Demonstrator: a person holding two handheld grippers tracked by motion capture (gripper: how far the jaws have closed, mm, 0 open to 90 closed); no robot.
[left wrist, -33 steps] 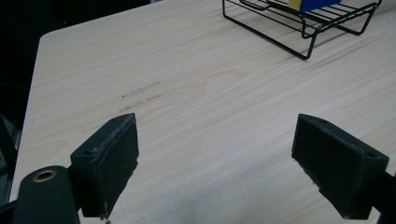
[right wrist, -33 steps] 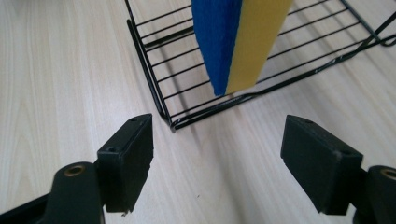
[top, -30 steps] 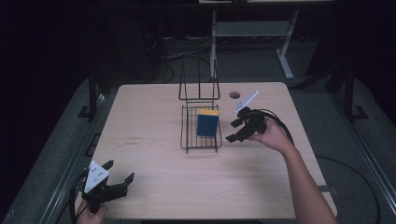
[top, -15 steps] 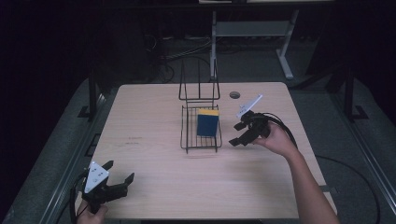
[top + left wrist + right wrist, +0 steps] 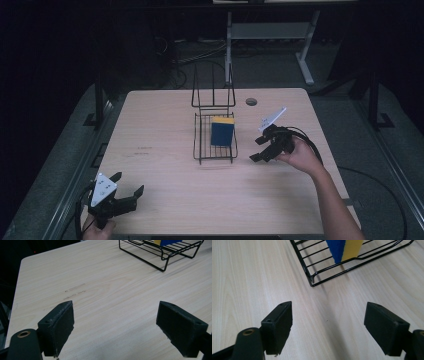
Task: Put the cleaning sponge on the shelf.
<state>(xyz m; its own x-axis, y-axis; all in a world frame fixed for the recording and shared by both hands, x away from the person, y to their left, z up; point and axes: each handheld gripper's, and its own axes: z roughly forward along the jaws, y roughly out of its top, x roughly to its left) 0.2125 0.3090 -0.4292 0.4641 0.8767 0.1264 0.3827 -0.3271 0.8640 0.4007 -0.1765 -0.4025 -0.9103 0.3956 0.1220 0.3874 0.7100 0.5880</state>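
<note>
A black wire rack [image 5: 216,159] stands mid-table with a blue and yellow sponge [image 5: 222,131] upright on edge in it. My right gripper [image 5: 256,150] hovers just right of the rack's near corner and points at it. Its jaws are open and have just been opening further, with nothing between them. In the right gripper view the right gripper [image 5: 328,327] frames bare wood, with the rack [image 5: 332,268] and sponge [image 5: 344,248] beyond. My left gripper [image 5: 129,183] stands open at the near left corner. Ahead of the left gripper [image 5: 122,330], the rack [image 5: 162,255] is far off.
The light wooden table [image 5: 165,125] has a round cable hole [image 5: 251,101] at the back right. A tall wire upright [image 5: 212,92] rises at the rack's far end. Behind the table stands a white desk frame [image 5: 270,30] on a dark floor with cables.
My right gripper has drawn back from the rack, a little toward the near right and lower. The left gripper has stayed put.
</note>
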